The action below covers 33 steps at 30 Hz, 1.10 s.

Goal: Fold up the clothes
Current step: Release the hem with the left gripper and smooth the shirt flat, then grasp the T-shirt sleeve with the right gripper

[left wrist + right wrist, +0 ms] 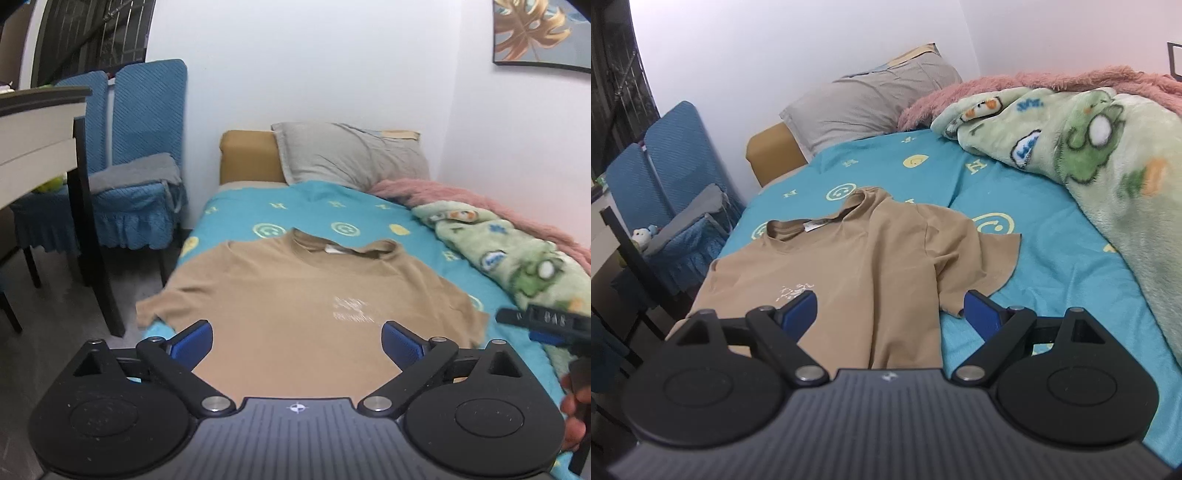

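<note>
A tan T-shirt (295, 291) lies spread face up on the turquoise bed sheet (362, 210), collar toward the pillow, with small white print on the chest. One sleeve hangs over the bed's left edge. My left gripper (297, 341) hovers above the shirt's lower part, jaws wide apart with nothing between them. In the right wrist view the tan T-shirt (857, 266) shows its right sleeve rumpled on the sheet. My right gripper (890, 314) stands open over the shirt's right side, holding nothing. The right gripper also shows at the left view's right edge, in a hand.
A grey pillow (351, 155) lies at the head of the bed. A green fleece blanket (1089, 155) and a pink one (1034, 83) are heaped along the wall side. Blue-covered chairs (140, 155) and a table (40, 125) stand left of the bed.
</note>
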Motion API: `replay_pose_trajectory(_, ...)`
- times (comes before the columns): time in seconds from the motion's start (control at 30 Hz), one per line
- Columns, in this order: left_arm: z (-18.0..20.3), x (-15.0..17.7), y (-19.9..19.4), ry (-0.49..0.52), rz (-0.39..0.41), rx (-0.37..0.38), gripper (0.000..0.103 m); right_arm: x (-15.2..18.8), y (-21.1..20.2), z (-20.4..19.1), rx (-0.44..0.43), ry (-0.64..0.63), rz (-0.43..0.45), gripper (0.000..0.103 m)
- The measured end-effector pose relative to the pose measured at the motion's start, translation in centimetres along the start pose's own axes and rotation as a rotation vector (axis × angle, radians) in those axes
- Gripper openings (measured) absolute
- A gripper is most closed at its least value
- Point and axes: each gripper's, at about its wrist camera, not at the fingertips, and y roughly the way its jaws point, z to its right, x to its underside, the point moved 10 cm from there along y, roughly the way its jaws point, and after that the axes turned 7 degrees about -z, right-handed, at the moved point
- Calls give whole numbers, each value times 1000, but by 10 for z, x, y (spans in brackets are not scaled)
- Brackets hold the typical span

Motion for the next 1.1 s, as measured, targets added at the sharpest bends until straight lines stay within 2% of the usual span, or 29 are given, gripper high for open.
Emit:
replay_pose_trajectory(0.13,2,16,-1,42,-24,-17,102,-2,-14,-2,19,-13,27,88)
replay_pose_trajectory(0.27,3,21,3,28,-52,5,102,-1,-18,0,42,-26,39,88)
replay_pose_trajectory(0.4,5,25,7,37,-64,25,102,-1,-13,13,-16,63,11,88)
replay_pose_trajectory(0.5,3,30,13,32,-82,14,102,-11,7,37,-56,211,-24,87)
replay_pose_trajectory(0.53,1,31,16,18,-92,15,102,-15,17,48,-66,269,-40,82)
replay_pose_trajectory(0.67,-8,38,31,-19,-127,15,102,-24,61,95,-110,501,-109,82)
replay_pose_trajectory(0.77,-13,41,48,-43,-157,11,101,-22,87,126,-126,611,-135,81)
replay_pose_trajectory(0.8,-14,41,53,-56,-163,13,101,-22,95,133,-130,631,-136,81)
replay_pose_trajectory(0.87,-16,39,64,-72,-168,21,101,-20,113,139,-135,646,-156,72)
replay_pose_trajectory(1.07,-15,36,92,-62,-165,17,101,-15,169,159,-19,607,-187,71)
replay_pose_trajectory(1.1,-15,37,97,-68,-170,21,101,-19,175,160,-27,595,-166,70)
